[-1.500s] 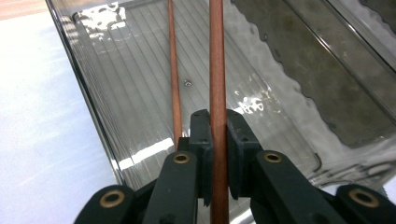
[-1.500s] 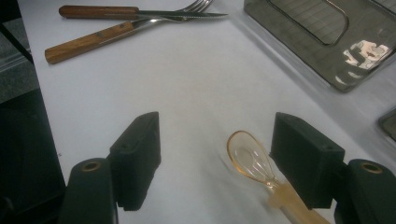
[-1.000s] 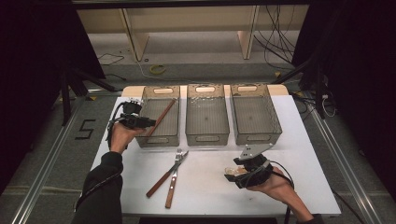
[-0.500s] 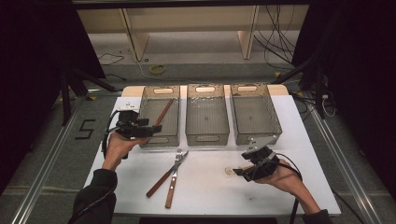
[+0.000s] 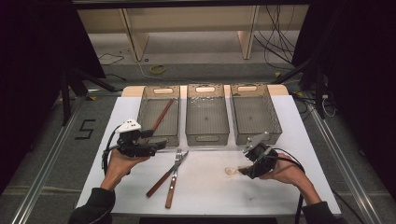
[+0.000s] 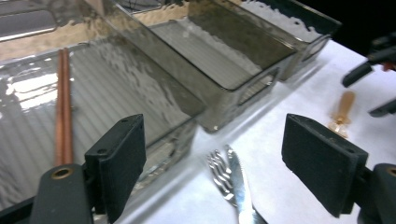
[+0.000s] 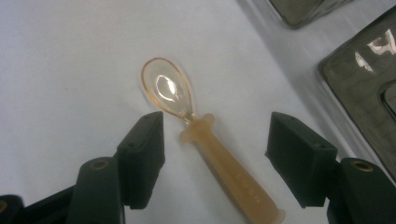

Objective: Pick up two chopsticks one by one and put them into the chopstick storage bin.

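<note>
Chopsticks (image 5: 160, 117) lie in the left bin (image 5: 173, 135). Left gripper (image 5: 161, 145) hovers just before it, jaws having just opened, nothing between. Right gripper (image 5: 243, 169) straddles the amber spoon (image 7: 205, 140) on the table (image 5: 205, 186), jaws closing but apart from it.

Chopsticks (image 5: 160, 118) in left bin (image 5: 159, 135); fork (image 5: 173, 175) before bins; spoon (image 5: 231, 171) right of fork.

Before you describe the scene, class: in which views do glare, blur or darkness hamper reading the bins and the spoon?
Left gripper view: bright glare ripples over the left bin beside the chopsticks, and the fork is soft. Right gripper view: the spoon is fairly sharp with a highlight in its bowl, while the bin at the edge is blurred. High view: the table is lit, the surroundings dark.
</note>
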`<state>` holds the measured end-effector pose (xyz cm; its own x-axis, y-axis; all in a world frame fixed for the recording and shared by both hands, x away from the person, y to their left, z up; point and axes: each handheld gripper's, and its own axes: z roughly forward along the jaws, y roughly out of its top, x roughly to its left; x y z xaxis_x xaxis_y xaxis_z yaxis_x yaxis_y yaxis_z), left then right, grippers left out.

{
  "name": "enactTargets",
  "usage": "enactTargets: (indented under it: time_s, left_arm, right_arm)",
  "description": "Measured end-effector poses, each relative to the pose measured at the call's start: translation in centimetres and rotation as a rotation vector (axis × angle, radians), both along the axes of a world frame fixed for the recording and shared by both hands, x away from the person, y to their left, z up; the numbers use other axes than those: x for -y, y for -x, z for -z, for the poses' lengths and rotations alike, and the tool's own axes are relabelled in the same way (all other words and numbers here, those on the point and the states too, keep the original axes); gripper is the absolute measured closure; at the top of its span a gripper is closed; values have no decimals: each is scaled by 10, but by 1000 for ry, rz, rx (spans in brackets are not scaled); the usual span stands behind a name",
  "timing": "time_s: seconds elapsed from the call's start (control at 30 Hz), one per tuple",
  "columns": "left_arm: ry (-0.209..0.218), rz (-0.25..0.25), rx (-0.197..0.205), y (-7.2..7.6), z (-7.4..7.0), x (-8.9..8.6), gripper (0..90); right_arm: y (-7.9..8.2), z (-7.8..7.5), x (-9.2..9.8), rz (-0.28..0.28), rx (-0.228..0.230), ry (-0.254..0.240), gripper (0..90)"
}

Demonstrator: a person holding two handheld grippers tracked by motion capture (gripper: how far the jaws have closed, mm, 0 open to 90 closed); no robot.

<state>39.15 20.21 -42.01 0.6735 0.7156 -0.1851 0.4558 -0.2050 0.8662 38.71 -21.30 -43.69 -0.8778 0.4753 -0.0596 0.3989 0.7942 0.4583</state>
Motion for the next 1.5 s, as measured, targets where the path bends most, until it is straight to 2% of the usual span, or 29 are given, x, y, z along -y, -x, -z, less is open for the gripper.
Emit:
enactTargets:
  time_s: [0.1,0.17,0.2,0.5,0.6,1.13,1.37,1.5]
  left_arm:
    - [-10,-1,37,9,3,2,212]
    - [-3,-7,44,12,5,1,208]
    - [7,-10,42,13,6,2,208]
    - [-23,9,39,24,18,10,186]
    - [-19,11,36,26,21,10,182]
    - [-8,10,39,38,26,7,169]
    - [-35,16,43,39,30,9,168]
    - [-35,21,40,39,32,9,169]
  right_arm:
    - [-4,2,1,-11,-6,20,398]
    - [-6,4,2,-9,-12,34,400]
    - [-7,5,2,-6,-22,39,401]
    - [-10,10,0,-27,-26,78,426]
    - [-11,12,-1,-38,-25,83,433]
    - [-17,15,-3,-48,-46,114,449]
    - [-18,16,-3,-64,-43,125,470]
    - [-19,16,-1,-70,-49,123,480]
